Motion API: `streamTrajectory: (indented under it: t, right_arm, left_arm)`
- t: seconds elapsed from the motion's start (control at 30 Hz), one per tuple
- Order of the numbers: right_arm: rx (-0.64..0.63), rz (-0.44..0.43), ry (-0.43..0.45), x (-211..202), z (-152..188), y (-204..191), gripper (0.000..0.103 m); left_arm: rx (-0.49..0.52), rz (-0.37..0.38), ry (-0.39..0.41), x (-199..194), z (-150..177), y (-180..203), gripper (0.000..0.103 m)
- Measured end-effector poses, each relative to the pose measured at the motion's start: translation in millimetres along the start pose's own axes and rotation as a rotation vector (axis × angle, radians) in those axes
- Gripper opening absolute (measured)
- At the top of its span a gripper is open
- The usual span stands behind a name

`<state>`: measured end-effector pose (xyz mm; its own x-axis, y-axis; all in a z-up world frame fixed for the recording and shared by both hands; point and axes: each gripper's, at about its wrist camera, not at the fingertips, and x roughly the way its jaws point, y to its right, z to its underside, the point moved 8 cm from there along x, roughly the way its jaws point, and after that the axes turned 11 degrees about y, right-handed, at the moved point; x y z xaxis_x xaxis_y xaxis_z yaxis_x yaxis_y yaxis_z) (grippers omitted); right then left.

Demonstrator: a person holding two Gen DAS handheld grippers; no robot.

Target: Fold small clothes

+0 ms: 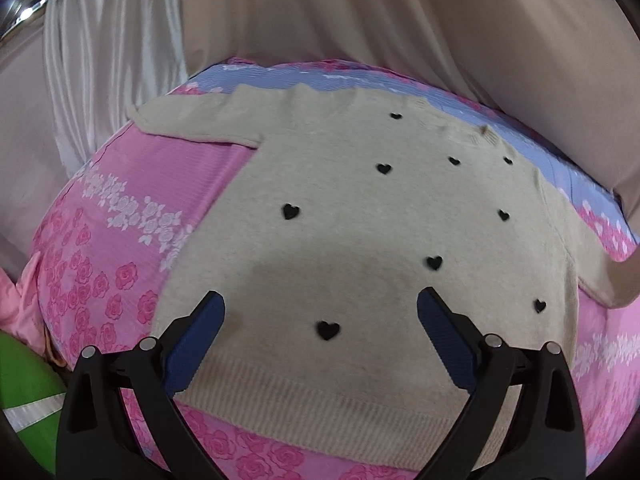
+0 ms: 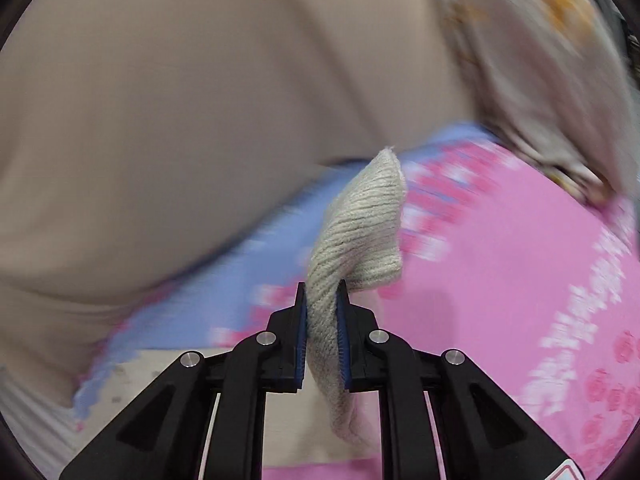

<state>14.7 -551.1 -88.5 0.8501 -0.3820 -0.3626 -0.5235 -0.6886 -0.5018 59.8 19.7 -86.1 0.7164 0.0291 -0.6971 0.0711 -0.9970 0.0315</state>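
Note:
A small beige knit sweater (image 1: 352, 216) with black hearts lies flat, front up, on a pink and blue floral bedspread (image 1: 132, 232). Its left sleeve (image 1: 188, 124) stretches out to the far left. My left gripper (image 1: 320, 308) is open and empty, hovering over the lower body of the sweater near the ribbed hem (image 1: 320, 404). My right gripper (image 2: 322, 300) is shut on the ribbed cuff of the right sleeve (image 2: 360, 232) and holds it lifted above the bedspread (image 2: 500, 280). The right wrist view is blurred by motion.
Beige curtains (image 1: 360, 12) hang behind the bed, with a white satin one (image 1: 108, 60) at the left. A green object (image 1: 24, 384) and pink cloth (image 1: 20, 300) sit at the bed's left edge. A patterned cloth (image 2: 540, 80) lies at the far right.

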Motion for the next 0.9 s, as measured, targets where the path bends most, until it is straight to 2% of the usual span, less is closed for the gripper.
streamTrajectory:
  t: [0.1,0.2,0.3,0.37,0.47,0.53,0.6,0.67,0.7,0.77,0.8,0.83,0.87,0.9]
  right_arm:
    - [-0.076,-0.200,-0.009,-11,8,-118,0.012]
    - [-0.183,-0.354,-0.065,-18,48,-228,0.013]
    - [-0.289,-0.438,-0.165,-11,120,-318,0.013]
    - [-0.336,-0.456,-0.237,-2,172,-356,0.013]
    - [-0.407,-0.451,-0.349,13,251,-390,0.013]
    - [-0.463,-0.423,-0.425,26,296,-396,0.014]
    - [-0.510,-0.400,-0.543,35,349,-394,0.019]
    - [-0.516,-0.357,-0.612,37,375,-383,0.020]
    - [-0.492,-0.363,-0.612,32,374,-376,0.020]
    - [-0.450,-0.367,-0.549,14,351,-357,0.021]
    - [-0.426,-0.353,-0.510,7,335,-341,0.025]
    - [-0.404,-0.326,-0.469,-1,320,-322,0.039]
    - [-0.387,-0.279,-0.423,-6,304,-299,0.044]
    - [-0.388,-0.231,-0.396,-13,292,-274,0.044]
  left_arm:
    - [-0.043,0.008,0.016,4,-9,-19,0.095]
    - [-0.085,0.019,0.032,8,-17,-40,0.095]
    - [-0.126,0.024,0.041,14,-23,-65,0.095]
    - [-0.153,0.018,0.047,17,-27,-84,0.095]
    - [-0.159,0.012,0.070,20,-36,-108,0.095]
    - [-0.150,0.014,0.083,22,-40,-119,0.095]
    - [-0.165,0.031,0.076,30,-43,-129,0.096]
    - [-0.188,0.058,0.047,41,-43,-132,0.096]
    - [-0.197,0.077,0.033,45,-44,-131,0.096]
    - [-0.213,0.130,0.003,57,-47,-124,0.096]
    - [-0.223,0.160,-0.011,64,-49,-118,0.097]
    - [-0.234,0.196,-0.029,73,-52,-109,0.098]
    - [-0.241,0.226,-0.049,83,-54,-98,0.098]
    - [-0.243,0.250,-0.069,94,-56,-84,0.098]
